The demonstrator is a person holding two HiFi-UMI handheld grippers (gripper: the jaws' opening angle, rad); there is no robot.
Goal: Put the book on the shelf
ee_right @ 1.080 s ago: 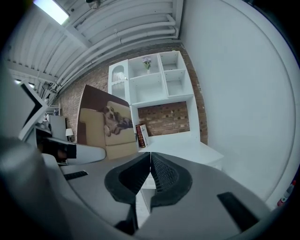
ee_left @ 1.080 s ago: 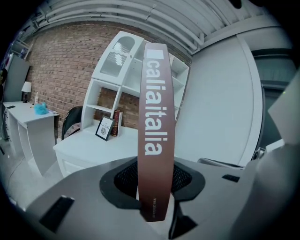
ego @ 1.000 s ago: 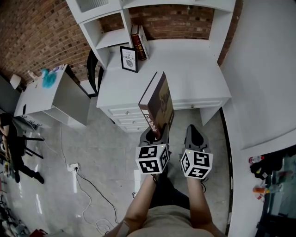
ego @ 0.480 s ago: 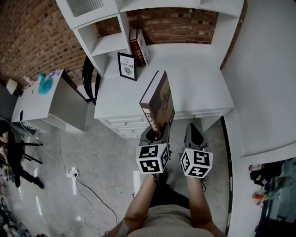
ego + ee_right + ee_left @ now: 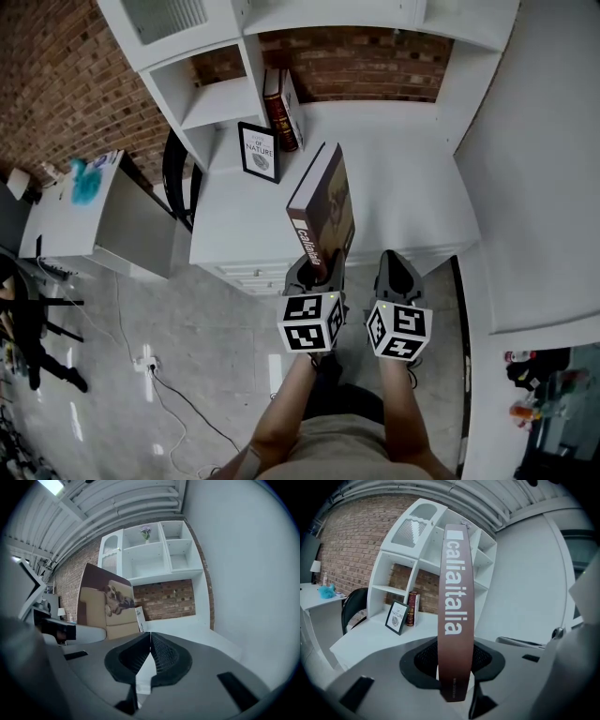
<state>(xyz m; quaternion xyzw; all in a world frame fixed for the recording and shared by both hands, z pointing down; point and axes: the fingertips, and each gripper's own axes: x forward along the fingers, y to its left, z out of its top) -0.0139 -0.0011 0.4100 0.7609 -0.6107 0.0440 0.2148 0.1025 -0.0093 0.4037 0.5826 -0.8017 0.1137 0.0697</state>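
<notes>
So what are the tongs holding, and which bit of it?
The left tongs grip the brown book by the bottom end of its spine. The right tongs are shut with nothing in them.

Book (image 5: 322,211) upright in L gripper (image 5: 314,274), jaws clamped on its lower end, spine toward person; book stands over front edge of desk (image 5: 412,178). R gripper (image 5: 396,274) just right of L, apart from book, jaws together, nothing btwn. Shelf (image 5: 202,70) sits on desk's back-left corner and runs across above desk rear. Frame (image 5: 259,151) on desk, back-left, just in front of shelf's lower cubby. Two vols (image 5: 280,97) upright behind frame, beside shelf upright, near rear wall (image 5: 356,56). Plant (image 5: 146,532) in an upper cubby. Chair (image 5: 178,173) left of desk; side table (image 5: 94,202) further left.
</notes>
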